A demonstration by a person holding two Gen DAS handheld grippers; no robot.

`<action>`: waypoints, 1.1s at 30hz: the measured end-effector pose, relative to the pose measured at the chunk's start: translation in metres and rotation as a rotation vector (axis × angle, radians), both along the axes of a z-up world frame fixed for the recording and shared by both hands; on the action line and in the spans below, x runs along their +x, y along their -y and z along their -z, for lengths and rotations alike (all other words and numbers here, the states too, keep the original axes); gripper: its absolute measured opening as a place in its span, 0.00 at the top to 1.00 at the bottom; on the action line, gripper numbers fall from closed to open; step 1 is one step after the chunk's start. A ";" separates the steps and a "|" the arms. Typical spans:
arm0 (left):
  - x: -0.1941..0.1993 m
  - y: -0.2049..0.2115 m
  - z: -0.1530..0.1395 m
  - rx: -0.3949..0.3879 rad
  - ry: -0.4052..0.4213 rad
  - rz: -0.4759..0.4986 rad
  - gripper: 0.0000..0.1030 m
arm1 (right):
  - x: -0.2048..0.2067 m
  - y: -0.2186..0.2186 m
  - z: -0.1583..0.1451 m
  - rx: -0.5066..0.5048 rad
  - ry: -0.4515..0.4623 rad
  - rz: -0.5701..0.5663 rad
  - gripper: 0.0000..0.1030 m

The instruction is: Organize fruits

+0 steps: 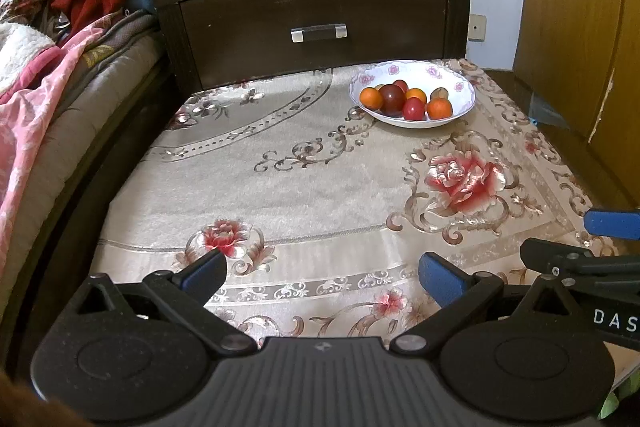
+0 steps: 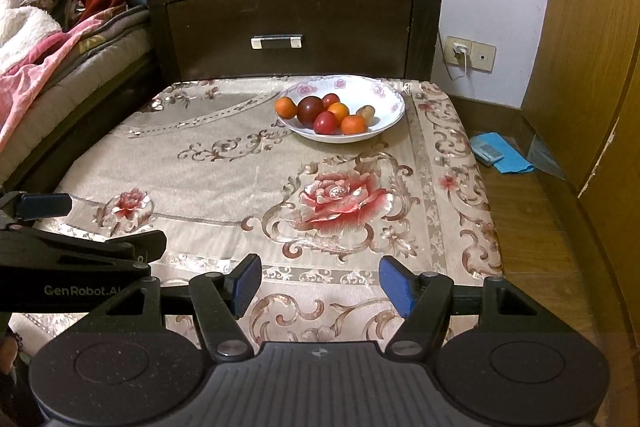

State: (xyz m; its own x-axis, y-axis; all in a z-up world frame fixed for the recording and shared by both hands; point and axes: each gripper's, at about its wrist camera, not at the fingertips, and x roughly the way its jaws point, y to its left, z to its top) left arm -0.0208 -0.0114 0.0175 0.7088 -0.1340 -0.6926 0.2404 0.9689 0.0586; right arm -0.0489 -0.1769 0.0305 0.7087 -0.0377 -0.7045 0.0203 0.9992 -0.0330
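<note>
A: Where was the fruit?

B: All of it sat in the bowl, at the far right of the cloth, just in front of the drawer. I counted three oranges, two red tomatoes, one big dark tomato and a brownish fruit on the bowl's right side.

A: Did any of it point anywhere?

B: Hardly. The pieces were round, with no long axis I could tell. Only the brown one looked a little oval, and I couldn't make out which way it lay. The oranges sat around the bowl's left and near sides, the dark tomato among them.

A: And your hands?

B: Both were well back from the bowl, over the near end of the cloth, tilted down toward it. My left gripper had its jaws spread wide with nothing between them, only cloth below. My right gripper stood about half open, also empty. They were side by side, the right one's finger showing at the edge of my left view.

A: Touching the bowl?

B: No, well apart from it.
</note>
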 end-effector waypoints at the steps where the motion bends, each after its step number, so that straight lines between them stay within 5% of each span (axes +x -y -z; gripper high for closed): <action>1: 0.000 0.000 0.000 0.001 0.000 0.000 0.00 | 0.000 0.000 0.000 -0.001 -0.001 0.000 0.41; 33: -0.009 0.002 0.004 0.040 0.004 0.012 0.00 | -0.009 -0.003 0.006 -0.028 -0.024 0.005 0.41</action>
State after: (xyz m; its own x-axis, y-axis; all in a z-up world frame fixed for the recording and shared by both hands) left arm -0.0302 -0.0133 0.0135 0.7101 -0.1151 -0.6946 0.2518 0.9628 0.0979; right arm -0.0576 -0.1737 0.0246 0.6912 -0.0618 -0.7200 0.0246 0.9978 -0.0620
